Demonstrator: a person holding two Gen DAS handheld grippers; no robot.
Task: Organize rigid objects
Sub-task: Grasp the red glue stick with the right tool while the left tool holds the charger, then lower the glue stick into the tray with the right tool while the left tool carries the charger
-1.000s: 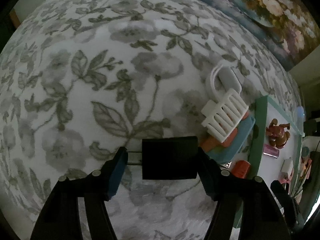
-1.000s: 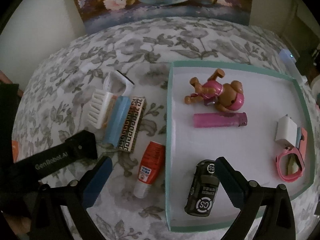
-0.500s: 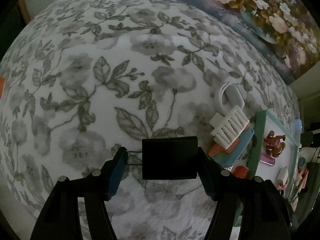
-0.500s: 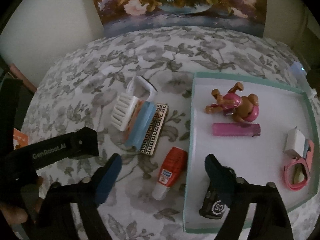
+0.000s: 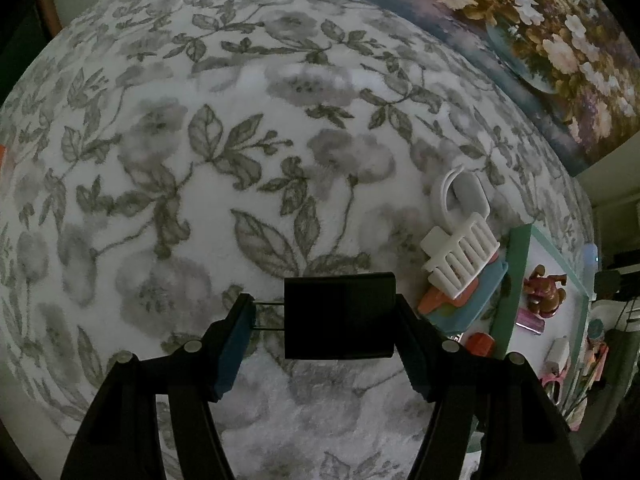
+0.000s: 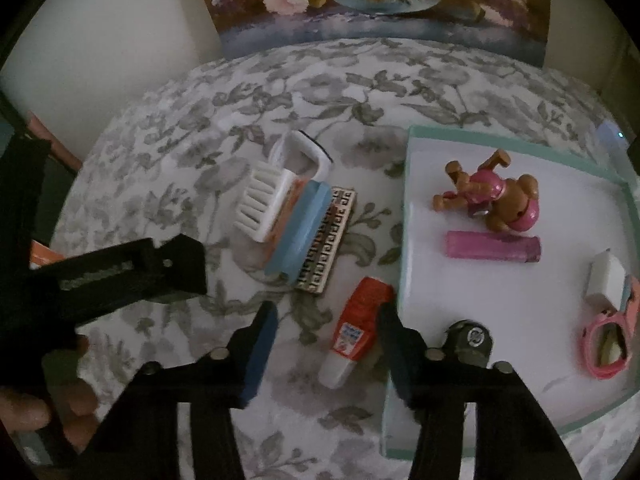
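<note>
In the left wrist view my left gripper [image 5: 323, 305] is shut on a black plug adapter [image 5: 340, 314], whose two prongs point at the left pad. It hangs over the floral cloth [image 5: 200, 160]. In the right wrist view the jaws of my right gripper [image 6: 326, 316] are closing above the cloth. A red and white tube [image 6: 358, 334] lies between them, close to the right finger; the pads do not press on it. The left gripper's black body [image 6: 120, 280] shows at the left.
A teal-rimmed white tray [image 6: 405, 240] holds a toy dog [image 6: 488, 200], a pink lighter [image 6: 492, 246], a white charger [image 6: 604, 276], a pink ring-shaped item [image 6: 608, 340] and a dark toy car [image 6: 468, 340]. A white brush [image 6: 260, 204] lies on a blue and patterned stack [image 6: 320, 236]. A hand [image 6: 24, 412] is at the lower left.
The right jaws have narrowed and shifted left, from over the toy car in the tray to the tube on the cloth. The left gripper still grips the adapter and has drifted slightly.
</note>
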